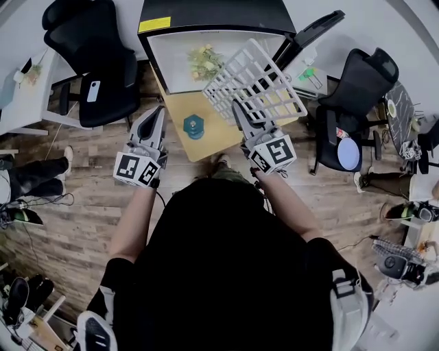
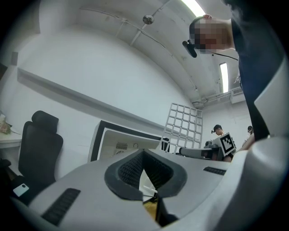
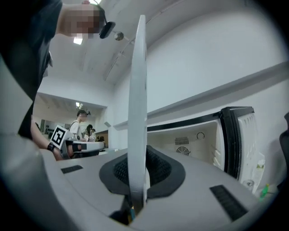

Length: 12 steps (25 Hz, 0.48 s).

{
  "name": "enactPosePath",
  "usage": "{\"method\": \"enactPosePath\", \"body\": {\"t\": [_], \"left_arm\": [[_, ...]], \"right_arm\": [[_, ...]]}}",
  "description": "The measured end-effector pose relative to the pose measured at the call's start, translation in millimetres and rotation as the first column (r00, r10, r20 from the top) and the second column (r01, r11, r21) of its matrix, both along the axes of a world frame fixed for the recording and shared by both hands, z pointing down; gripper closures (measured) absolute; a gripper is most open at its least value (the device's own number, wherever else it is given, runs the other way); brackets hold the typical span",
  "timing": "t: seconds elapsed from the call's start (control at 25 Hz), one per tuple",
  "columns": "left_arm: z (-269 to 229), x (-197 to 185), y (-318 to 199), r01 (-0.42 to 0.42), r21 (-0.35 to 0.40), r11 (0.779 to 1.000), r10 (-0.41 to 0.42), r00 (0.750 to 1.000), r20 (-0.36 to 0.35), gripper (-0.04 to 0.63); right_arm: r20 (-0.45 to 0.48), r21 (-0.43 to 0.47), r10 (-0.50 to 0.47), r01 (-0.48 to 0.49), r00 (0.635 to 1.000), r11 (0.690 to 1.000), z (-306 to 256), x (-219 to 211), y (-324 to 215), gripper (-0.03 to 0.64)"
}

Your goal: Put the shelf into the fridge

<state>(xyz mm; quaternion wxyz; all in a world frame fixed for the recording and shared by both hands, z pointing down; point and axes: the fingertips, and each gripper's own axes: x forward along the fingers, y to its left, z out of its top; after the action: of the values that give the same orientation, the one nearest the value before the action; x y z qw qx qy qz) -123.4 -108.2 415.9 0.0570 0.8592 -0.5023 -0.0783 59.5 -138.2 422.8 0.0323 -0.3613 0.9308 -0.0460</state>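
The white wire grid shelf (image 1: 255,81) hangs tilted in front of the open fridge (image 1: 206,20), above its white inside (image 1: 175,68). My right gripper (image 1: 240,113) is shut on the shelf's near edge. In the right gripper view the shelf (image 3: 137,103) stands edge-on between the jaws of my right gripper (image 3: 141,155), with the fridge cavity (image 3: 189,137) beyond. My left gripper (image 1: 159,115) is off to the shelf's left, shut and holding nothing. Its own view shows my left gripper (image 2: 143,155) with the pads meeting, and the shelf (image 2: 184,124) raised at the right.
The fridge door (image 1: 314,31) swings open to the right. Leafy greens (image 1: 204,62) lie inside the fridge. A low yellow table (image 1: 206,140) with a teal object (image 1: 194,126) stands before it. Black office chairs stand left (image 1: 103,62) and right (image 1: 350,103).
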Motion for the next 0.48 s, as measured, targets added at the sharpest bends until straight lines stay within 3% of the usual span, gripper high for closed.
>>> {"method": "enactPosePath", "body": {"t": [0.32, 0.48], "left_arm": [[1, 2, -18, 0.041, -0.019, 0.999, -0.041, 0.999, 0.025, 0.578], [2, 8, -30, 0.049, -0.024, 0.999, -0.048, 0.998, 0.03, 0.578]], "right_arm": [[0.22, -0.095, 0.003, 0.018, 0.975, 0.995, -8, 2, -34, 0.578], [0.342, -0.159, 0.027, 0.029, 0.939, 0.987, -7, 9, -46, 0.578]]}}
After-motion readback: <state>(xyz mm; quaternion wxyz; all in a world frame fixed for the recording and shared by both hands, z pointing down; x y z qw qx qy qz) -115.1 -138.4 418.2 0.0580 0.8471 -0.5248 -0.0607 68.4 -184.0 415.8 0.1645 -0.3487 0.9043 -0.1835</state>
